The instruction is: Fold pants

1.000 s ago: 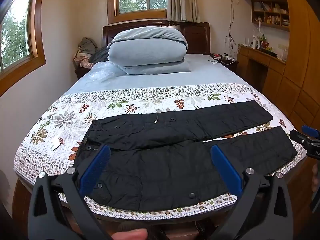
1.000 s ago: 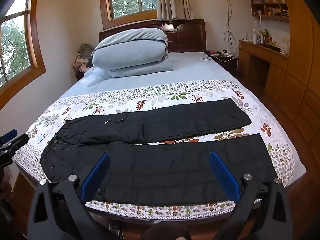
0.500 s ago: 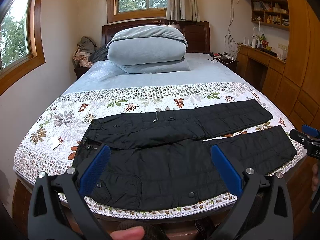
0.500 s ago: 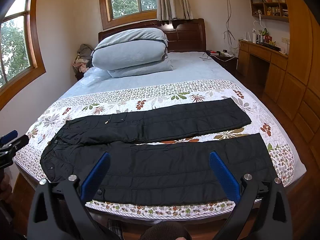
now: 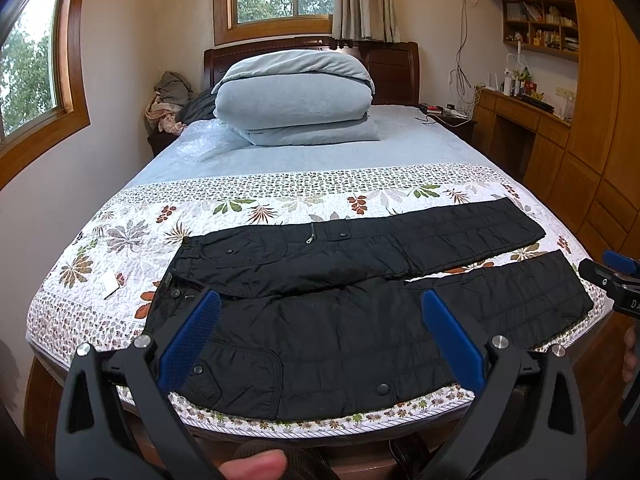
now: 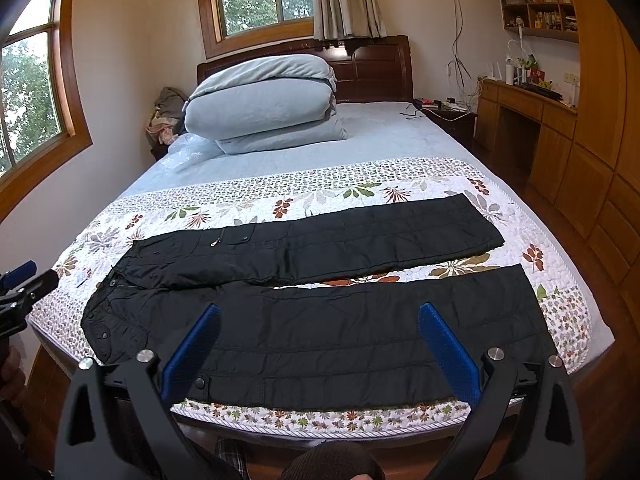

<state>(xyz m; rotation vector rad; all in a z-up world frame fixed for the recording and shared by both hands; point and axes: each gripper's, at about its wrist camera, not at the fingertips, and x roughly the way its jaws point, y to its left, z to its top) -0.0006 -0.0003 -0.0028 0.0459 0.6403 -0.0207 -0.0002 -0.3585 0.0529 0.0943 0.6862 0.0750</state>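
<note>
On bed [image 5: 132,240], pants [image 5: 320,320] unmoved.

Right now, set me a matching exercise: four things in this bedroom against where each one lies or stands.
Things:
1. black pants
2. folded blue duvet
3. heap of clothes
4. wooden desk

Places:
A. by the headboard, on the bed
B. along the right wall
C. spread flat on the floral quilt
D. beside the bed, under the left window

Pairs: 1-C, 2-A, 3-D, 4-B
</note>
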